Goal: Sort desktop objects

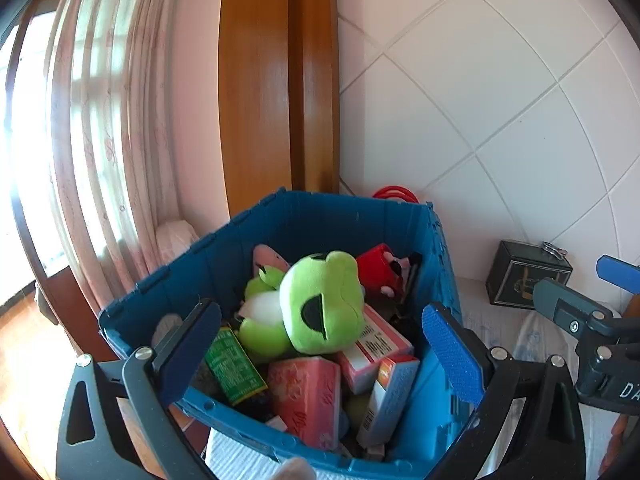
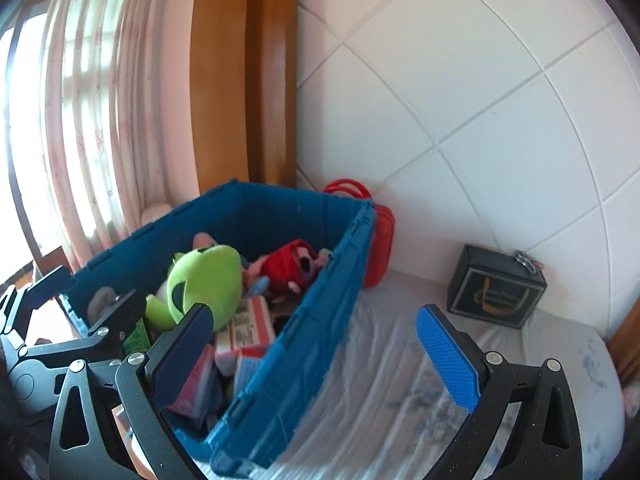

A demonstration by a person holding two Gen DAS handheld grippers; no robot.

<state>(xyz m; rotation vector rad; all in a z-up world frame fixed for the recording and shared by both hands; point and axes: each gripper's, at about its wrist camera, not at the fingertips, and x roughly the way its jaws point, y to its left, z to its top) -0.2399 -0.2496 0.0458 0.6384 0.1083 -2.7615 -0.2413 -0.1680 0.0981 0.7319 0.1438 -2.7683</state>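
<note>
A blue crate stands on a table covered with a white cloth. It is filled with a green frog plush, a red plush, a pink tissue pack, a green box and red-white boxes. My left gripper is open and empty above the crate's near side. My right gripper is open and empty, straddling the crate's right wall. Each gripper shows at the edge of the other's view.
A black box stands at the back right against the tiled wall. A red bag leans behind the crate. A wooden frame and a pink curtain are behind and to the left.
</note>
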